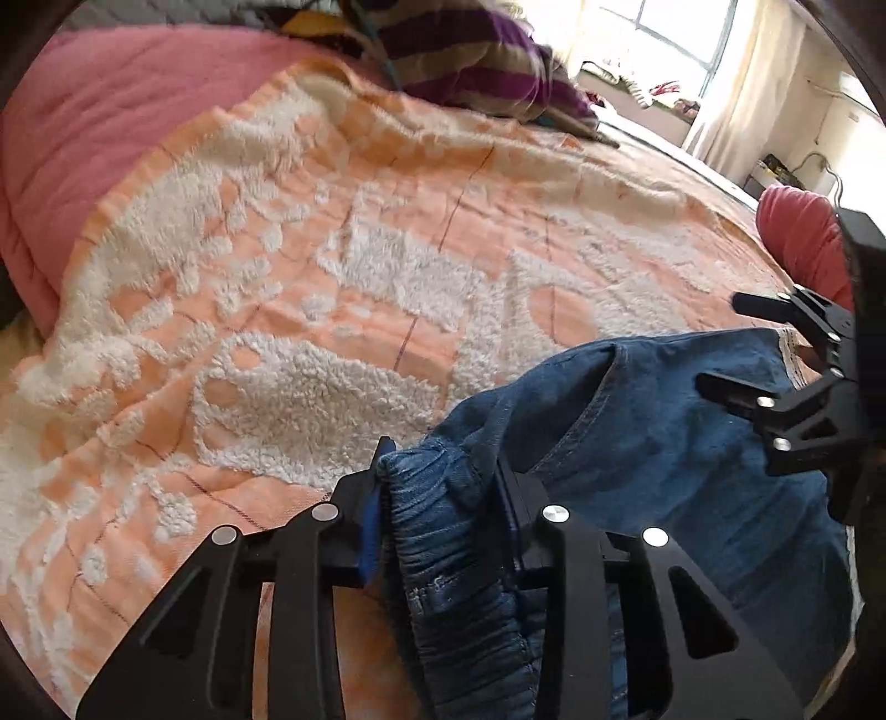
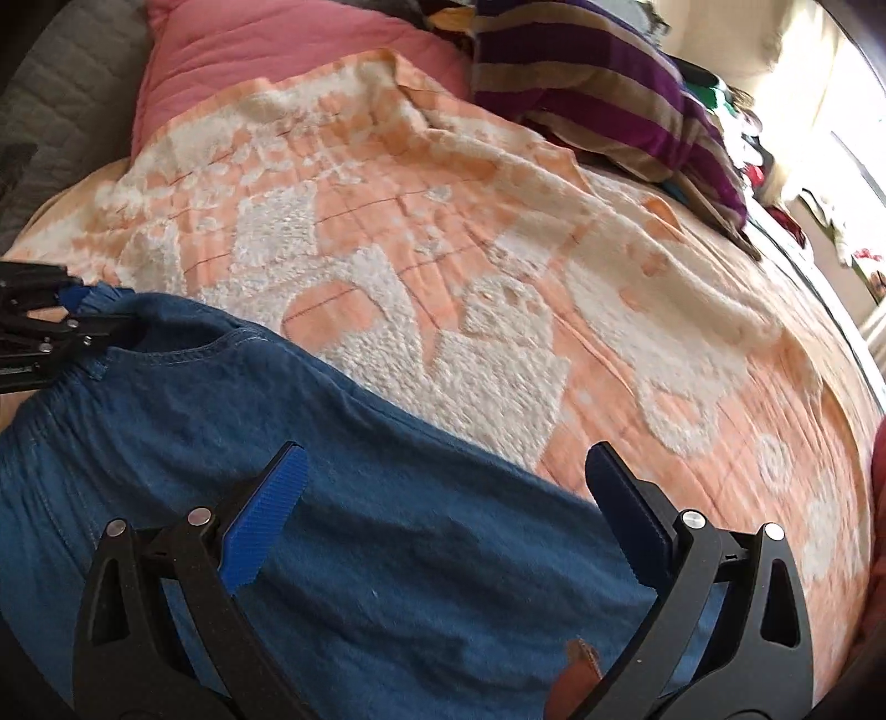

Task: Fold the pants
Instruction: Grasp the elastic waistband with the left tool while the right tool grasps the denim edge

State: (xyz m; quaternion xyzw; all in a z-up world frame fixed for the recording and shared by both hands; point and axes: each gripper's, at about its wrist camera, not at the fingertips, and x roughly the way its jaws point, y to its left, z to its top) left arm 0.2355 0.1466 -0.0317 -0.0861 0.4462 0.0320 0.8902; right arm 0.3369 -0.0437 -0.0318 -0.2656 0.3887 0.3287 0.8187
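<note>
**Securing the waistband before the fold**

Left tongs (image 1: 443,498) pinch the gathered waistband of the blue pants (image 1: 653,437) lying on the bed's orange blanket (image 1: 310,266); right tongs (image 2: 443,515) hover spread above the denim — best closed on the opposite waistband corner, keeping the edge taut.

We see an orange bedspread with raised white fleecy patterns (image 1: 343,288) covering the bed. A pink quilted cushion (image 2: 288,50) lies at its far edge, beside a purple-and-tan striped blanket (image 2: 614,105). A bright window with pale curtains (image 1: 681,39) stands beyond.
</note>
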